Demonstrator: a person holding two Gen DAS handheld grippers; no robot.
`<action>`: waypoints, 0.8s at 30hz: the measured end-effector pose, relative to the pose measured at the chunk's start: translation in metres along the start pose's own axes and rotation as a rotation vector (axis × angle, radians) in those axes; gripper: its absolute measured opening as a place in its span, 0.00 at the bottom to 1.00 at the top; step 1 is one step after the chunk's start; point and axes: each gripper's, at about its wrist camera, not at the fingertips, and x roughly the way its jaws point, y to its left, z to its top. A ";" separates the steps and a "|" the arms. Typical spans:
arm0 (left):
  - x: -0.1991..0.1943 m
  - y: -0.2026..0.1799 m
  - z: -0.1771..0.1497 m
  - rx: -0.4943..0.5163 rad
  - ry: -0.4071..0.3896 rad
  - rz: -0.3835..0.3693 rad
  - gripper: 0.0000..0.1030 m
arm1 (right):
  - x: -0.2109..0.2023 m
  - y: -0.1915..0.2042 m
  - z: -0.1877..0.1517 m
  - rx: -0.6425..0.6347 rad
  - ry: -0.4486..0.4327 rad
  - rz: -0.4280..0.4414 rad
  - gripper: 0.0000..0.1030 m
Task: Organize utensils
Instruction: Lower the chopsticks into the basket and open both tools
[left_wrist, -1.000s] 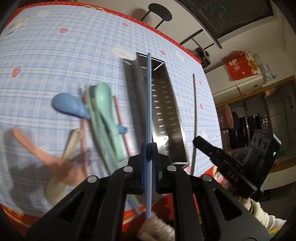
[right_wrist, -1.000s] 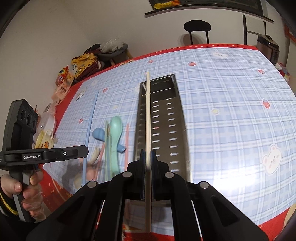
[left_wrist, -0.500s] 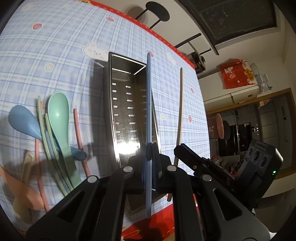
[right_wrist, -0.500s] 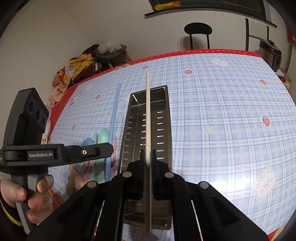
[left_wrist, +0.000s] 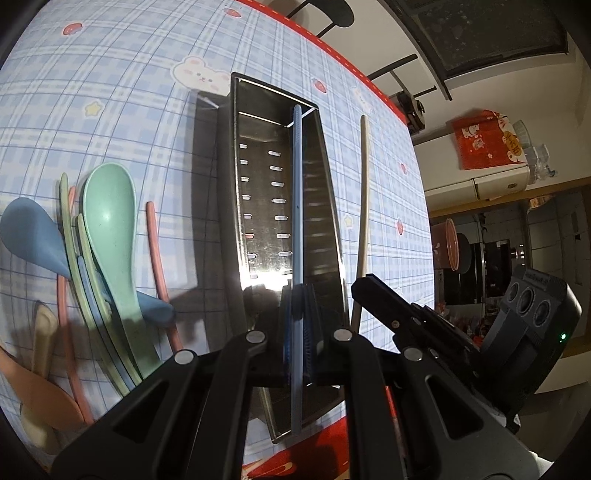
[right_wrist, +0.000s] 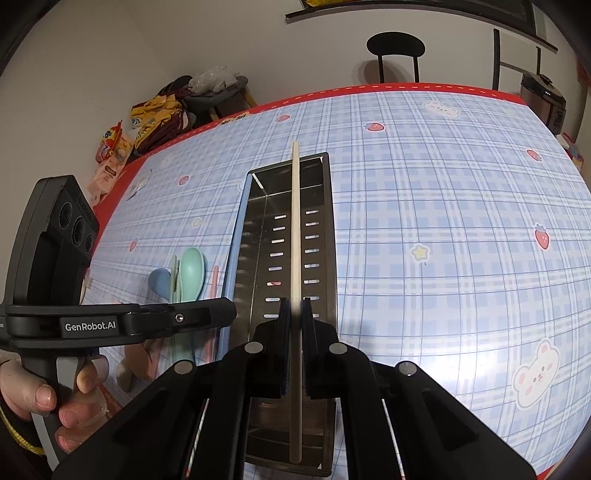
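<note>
A long steel slotted tray (left_wrist: 236, 192) (right_wrist: 328, 229) lies lengthwise on the plaid tablecloth. My left gripper (left_wrist: 297, 299) is shut on a blue chopstick (left_wrist: 296, 192), which hangs over the tray's right half. From the right wrist view that blue chopstick (right_wrist: 236, 236) runs along the tray's left wall. My right gripper (right_wrist: 295, 310) is shut on a cream chopstick (right_wrist: 295, 221) held above the tray's middle. The cream chopstick (left_wrist: 364, 192) shows just right of the tray in the left wrist view.
Left of the tray lie a green spoon (left_wrist: 110, 225), a blue spoon (left_wrist: 29, 232), a pink chopstick (left_wrist: 157, 254) and other pastel utensils. A person's hand (right_wrist: 40, 395) grips the left tool. The table's red edge (left_wrist: 332, 439) is close below.
Both grippers moved over the tray. The blue chopstick went from the tray's left rim to above its inside, and the tray now looms larger and closer in both views.
</note>
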 end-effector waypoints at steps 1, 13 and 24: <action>0.002 0.001 0.000 0.000 0.003 0.001 0.10 | 0.001 0.001 0.000 -0.004 0.003 -0.003 0.06; 0.008 -0.001 -0.001 0.026 0.000 0.023 0.10 | 0.003 0.002 -0.005 -0.017 0.009 -0.012 0.06; 0.011 -0.005 0.000 0.056 0.004 0.048 0.10 | 0.012 0.003 -0.005 -0.035 0.026 -0.016 0.06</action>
